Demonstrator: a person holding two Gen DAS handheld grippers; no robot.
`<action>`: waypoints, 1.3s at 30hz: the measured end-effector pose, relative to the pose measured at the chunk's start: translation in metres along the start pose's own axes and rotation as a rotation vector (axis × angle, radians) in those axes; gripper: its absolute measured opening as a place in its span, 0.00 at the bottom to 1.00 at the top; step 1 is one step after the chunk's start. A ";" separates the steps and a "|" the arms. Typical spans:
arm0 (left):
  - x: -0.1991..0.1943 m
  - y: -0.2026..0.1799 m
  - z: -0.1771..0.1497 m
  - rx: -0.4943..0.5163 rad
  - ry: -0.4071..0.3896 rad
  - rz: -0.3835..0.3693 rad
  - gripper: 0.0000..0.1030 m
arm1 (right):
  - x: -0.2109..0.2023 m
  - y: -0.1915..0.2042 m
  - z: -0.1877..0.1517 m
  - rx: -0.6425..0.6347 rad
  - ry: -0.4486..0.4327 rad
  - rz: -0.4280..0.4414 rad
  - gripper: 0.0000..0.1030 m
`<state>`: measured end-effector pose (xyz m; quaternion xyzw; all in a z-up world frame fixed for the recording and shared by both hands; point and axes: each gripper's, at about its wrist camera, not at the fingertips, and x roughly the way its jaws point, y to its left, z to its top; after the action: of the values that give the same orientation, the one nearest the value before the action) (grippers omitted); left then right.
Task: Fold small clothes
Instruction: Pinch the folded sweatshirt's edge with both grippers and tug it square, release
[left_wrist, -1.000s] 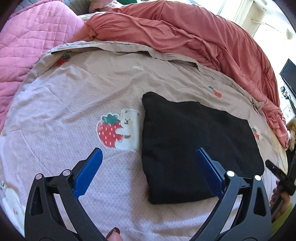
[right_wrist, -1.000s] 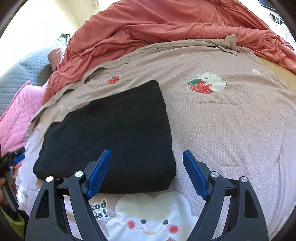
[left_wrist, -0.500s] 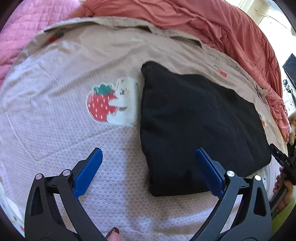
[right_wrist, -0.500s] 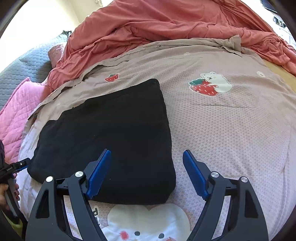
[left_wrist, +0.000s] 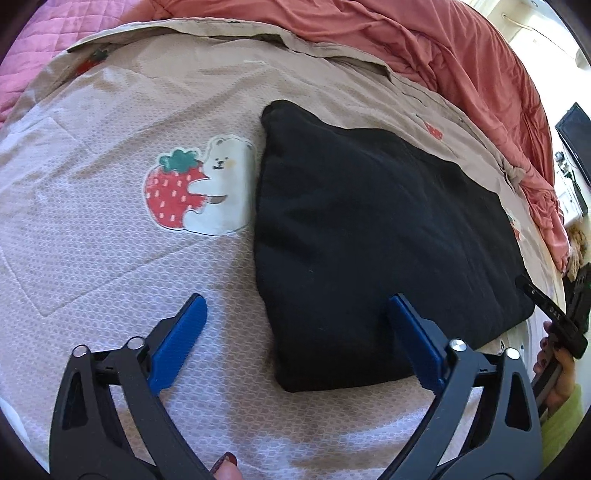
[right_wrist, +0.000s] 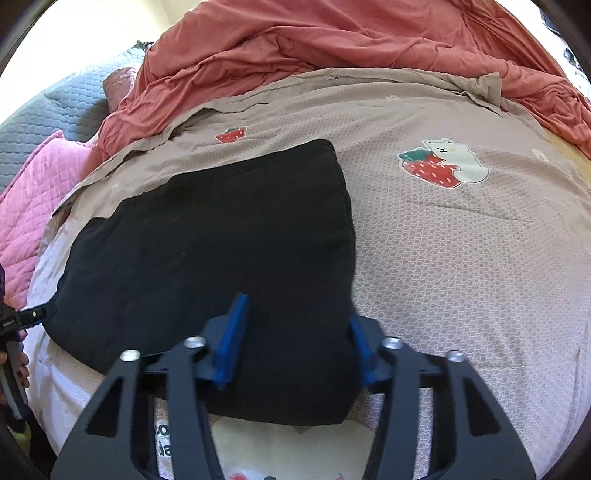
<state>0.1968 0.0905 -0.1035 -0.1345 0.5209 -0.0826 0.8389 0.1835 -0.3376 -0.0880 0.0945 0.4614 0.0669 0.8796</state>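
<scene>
Black folded garment (left_wrist: 376, 243): laid flat at frame centre on strawberry-print bedspread (left_wrist: 110, 229). Left gripper (left_wrist: 295, 314): spread, closing, lower-left corner between jaws. Right gripper (right_wrist: 295, 325): narrowing astride lower-right corner, contact seemingly not made

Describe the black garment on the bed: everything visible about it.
The black garment is a soft, matte, knit-looking cloth folded into a thick, rounded rectangle. It lies flat on the beige strawberry-and-bear bedspread, beside one bear print. The left gripper straddles its near left corner, jaws closing but apart from it. The right gripper straddles its near right corner, jaws closing on the cloth.
</scene>
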 end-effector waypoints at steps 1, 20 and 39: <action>0.000 -0.002 0.000 0.003 0.001 -0.011 0.73 | -0.001 -0.003 0.000 0.013 -0.004 0.004 0.28; -0.001 -0.002 -0.004 -0.003 0.043 -0.104 0.28 | -0.020 -0.019 -0.006 0.096 -0.008 0.090 0.10; -0.007 -0.001 -0.014 0.072 0.145 -0.113 0.12 | -0.012 -0.022 -0.021 0.080 0.059 -0.054 0.28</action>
<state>0.1810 0.0895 -0.1036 -0.1273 0.5684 -0.1580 0.7974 0.1603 -0.3597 -0.0953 0.1151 0.4919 0.0276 0.8625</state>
